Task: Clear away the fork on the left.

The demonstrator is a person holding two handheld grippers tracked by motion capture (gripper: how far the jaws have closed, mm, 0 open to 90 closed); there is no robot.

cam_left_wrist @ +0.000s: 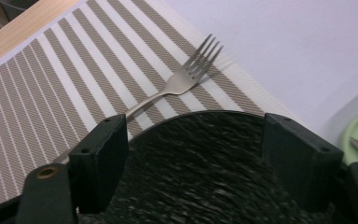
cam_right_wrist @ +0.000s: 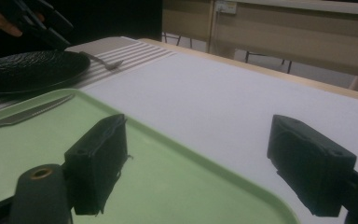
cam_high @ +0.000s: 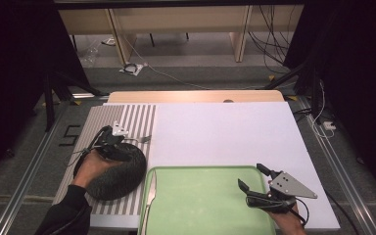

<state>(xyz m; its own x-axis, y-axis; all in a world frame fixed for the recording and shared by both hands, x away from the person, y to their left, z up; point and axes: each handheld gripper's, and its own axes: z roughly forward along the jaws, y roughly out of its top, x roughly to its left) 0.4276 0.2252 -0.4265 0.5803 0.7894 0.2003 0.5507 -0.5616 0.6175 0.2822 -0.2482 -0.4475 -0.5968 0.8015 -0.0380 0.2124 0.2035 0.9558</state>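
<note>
A round black textured plate [cam_high: 120, 176] [cam_left_wrist: 205, 177] [cam_right_wrist: 28, 70] lies on a striped placemat [cam_high: 137, 115] [cam_left_wrist: 51, 84] at the table's left. My left gripper [cam_high: 121, 144] [cam_left_wrist: 191, 158] hovers open over the plate's far rim, jaws wide apart. A metal fork [cam_high: 143, 140] [cam_left_wrist: 186, 77] [cam_right_wrist: 106, 62] rests on the placemat just past the plate, tines pointing away, its handle running behind the left jaw. My right gripper [cam_high: 250, 175] [cam_right_wrist: 200, 168] is open and empty above the right part of a green tray [cam_high: 200, 205] [cam_right_wrist: 177, 186]. A table knife [cam_high: 151, 193] [cam_right_wrist: 23, 114] lies along the tray's left side.
A white sheet [cam_high: 225, 132] [cam_right_wrist: 223, 98] covers the table's middle and right. A strip of wooden tabletop [cam_high: 196, 96] shows at the far edge. Cables and bench legs are on the floor beyond the table.
</note>
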